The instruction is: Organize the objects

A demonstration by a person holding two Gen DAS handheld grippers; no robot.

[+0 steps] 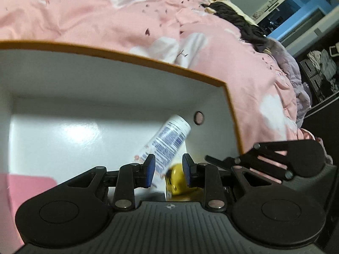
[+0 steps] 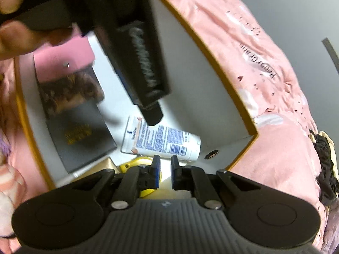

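Left hand-held gripper: at the lower centre of the left wrist view, jaws part-open with nothing pressed between the blue pads; the tube and the yellow thing show through the gap but lie beyond it, down in the box.

Right hand-held gripper: lower centre of the right wrist view, jaws drawn nearly together and empty. It hangs over the near right corner of the box, likely because it has nothing to carry just now.

White tube: lies on its side on the box floor, just above the right gripper's tips in that frame, blue print facing up. In the left view it runs slantwise toward the corner with the round hole.

Yellow object: small and rounded, just beside the tube's lower end; what it is cannot be told.

Box: white inside with an orange rim, and it sits on a pink bedcover, apparently serving as the collecting place.

Dark flat case: at centre left, flat against the box wall, with a brown-patterned pack above it, packed edge to edge to save room.

Hand: upper left, gripping the other gripper's body over the box.
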